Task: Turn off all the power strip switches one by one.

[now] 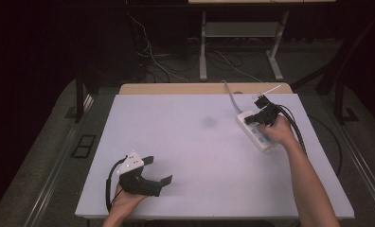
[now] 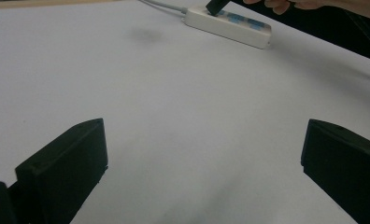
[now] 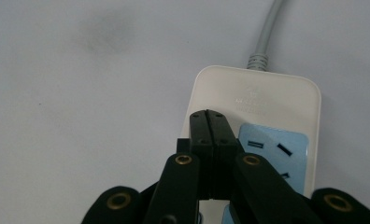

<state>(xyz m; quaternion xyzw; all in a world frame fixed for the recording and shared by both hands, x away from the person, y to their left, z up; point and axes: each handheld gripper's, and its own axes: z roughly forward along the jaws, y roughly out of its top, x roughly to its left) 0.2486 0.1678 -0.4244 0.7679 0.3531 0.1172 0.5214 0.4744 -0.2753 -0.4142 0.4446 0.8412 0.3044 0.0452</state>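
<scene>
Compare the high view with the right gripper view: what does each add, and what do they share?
High view: the left gripper, jaws spread apart, resting near the table's front edge, plus the floor cables and a stand behind the table.

Right gripper view: the right gripper's jaws pressed together with nothing between them, over the power strip's cord end, beside a blue socket panel.

Both: the white power strip, its grey cord, the pale tabletop and a dark smudge.
</scene>
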